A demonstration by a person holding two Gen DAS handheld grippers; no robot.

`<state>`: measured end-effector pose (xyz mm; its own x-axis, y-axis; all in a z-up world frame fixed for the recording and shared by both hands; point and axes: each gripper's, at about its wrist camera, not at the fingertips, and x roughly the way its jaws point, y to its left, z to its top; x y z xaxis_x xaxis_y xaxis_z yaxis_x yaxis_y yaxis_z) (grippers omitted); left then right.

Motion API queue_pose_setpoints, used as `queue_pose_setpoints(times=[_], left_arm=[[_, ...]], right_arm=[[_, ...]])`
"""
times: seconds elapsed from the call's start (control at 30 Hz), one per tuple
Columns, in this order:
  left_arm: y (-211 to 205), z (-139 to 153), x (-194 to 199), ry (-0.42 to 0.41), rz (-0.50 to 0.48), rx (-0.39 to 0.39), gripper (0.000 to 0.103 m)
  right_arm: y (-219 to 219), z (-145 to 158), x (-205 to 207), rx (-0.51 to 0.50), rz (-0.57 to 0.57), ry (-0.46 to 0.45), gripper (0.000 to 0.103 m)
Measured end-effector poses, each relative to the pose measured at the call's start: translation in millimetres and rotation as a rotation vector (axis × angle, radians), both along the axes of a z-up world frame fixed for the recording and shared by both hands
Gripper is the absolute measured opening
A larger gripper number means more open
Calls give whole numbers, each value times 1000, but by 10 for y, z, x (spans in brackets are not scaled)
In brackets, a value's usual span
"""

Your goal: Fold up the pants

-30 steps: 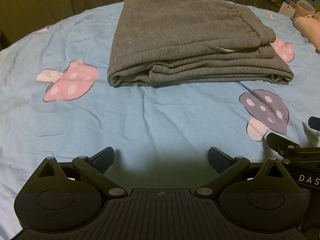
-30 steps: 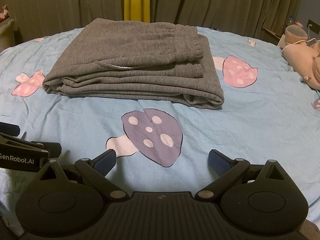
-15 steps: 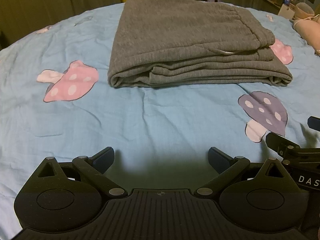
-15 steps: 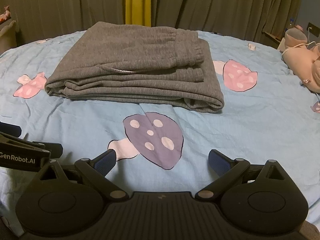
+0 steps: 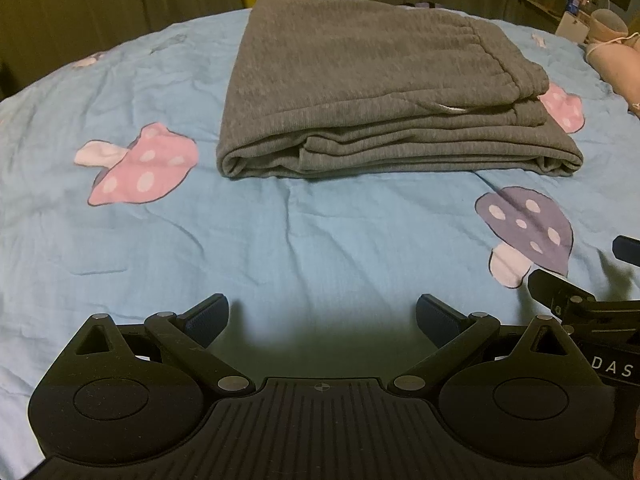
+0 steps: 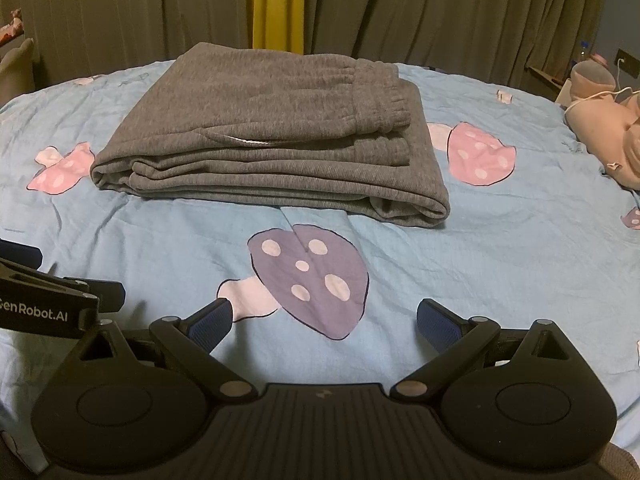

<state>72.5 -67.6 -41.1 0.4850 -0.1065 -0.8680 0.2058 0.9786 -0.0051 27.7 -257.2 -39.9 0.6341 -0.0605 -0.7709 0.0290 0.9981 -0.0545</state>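
Note:
Grey pants (image 5: pixel 372 92) lie folded in a thick rectangular stack on the light blue bed sheet (image 5: pixel 280 232), waistband on top at the right. They also show in the right wrist view (image 6: pixel 276 136). My left gripper (image 5: pixel 322 318) is open and empty, hovering over the sheet well in front of the stack. My right gripper (image 6: pixel 324 320) is open and empty, over a purple mushroom print (image 6: pixel 308 276), also in front of the stack. Each gripper shows at the edge of the other's view.
The sheet has pink mushroom prints (image 5: pixel 140 166) left and right of the pants. A pinkish plush object (image 6: pixel 604 136) lies at the bed's right edge. Dark curtains with a yellow strip (image 6: pixel 276 4) hang behind the bed. A shelf with small items (image 5: pixel 580 0) is far right.
Both grippers have drawn back and tilted up a little, so the folded pants sit slightly lower and farther in view. Both stay open and empty.

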Motion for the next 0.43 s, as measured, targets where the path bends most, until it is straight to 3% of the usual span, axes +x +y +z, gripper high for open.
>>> queue_pose_setpoints(times=[0.43], left_arm=[[-7,4,-13,-13,7,2,103]], right_arm=[[-8,-11,0,2,-2,2,99]])
